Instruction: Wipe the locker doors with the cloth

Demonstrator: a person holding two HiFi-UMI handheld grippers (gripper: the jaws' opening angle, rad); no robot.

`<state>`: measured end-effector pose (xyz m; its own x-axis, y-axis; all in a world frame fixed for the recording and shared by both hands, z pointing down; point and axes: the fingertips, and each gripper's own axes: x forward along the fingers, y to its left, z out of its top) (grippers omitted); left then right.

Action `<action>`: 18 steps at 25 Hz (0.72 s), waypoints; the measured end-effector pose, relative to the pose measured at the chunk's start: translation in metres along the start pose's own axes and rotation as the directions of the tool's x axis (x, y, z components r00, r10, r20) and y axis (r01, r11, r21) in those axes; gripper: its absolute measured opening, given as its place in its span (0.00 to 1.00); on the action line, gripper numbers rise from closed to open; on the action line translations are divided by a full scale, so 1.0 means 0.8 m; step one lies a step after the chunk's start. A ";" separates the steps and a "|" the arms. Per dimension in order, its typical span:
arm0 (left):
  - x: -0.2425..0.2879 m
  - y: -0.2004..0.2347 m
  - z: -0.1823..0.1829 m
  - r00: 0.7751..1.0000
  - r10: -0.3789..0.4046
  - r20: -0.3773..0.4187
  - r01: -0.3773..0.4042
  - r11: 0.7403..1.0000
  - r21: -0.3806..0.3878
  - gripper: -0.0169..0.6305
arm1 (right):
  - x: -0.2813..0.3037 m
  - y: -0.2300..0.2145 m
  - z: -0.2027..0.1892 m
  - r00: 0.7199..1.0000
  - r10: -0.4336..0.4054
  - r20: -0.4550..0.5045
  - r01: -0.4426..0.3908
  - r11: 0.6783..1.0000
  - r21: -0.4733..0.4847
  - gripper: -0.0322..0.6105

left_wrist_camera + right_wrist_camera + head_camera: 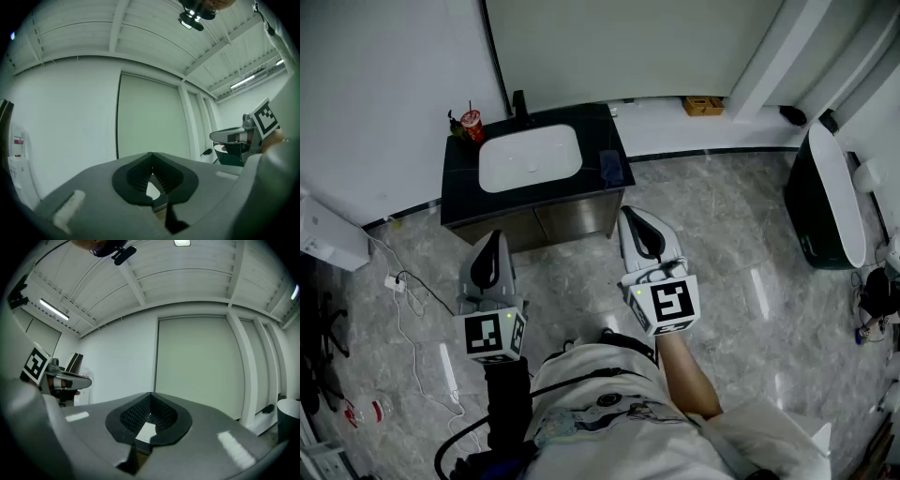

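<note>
Two grippers on my feed | left gripper (151,154): fingers together, empty | right gripper (151,394): fingers together, empty | black-topped sink cabinet (456,184) ahead

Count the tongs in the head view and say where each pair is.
2. The left tongs hang over the floor before the sink cabinet's left half. The right tongs sit off its right front corner. Both are shut, with nothing between them. None seems hidden.
</note>
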<state>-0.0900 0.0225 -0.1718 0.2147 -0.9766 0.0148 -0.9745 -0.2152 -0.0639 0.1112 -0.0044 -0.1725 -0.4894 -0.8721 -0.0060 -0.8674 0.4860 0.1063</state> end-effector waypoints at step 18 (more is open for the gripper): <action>0.000 0.029 -0.016 1.000 -0.002 0.000 0.002 1.000 -0.005 0.03 | 0.014 0.005 -0.004 1.000 -0.010 0.010 0.010 1.000 0.018 0.05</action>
<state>-0.1136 0.0174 -0.1606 0.2168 -0.9761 0.0151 -0.9743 -0.2173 -0.0591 0.1022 -0.0123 -0.1687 -0.4817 -0.8762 -0.0174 -0.8736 0.4785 0.0885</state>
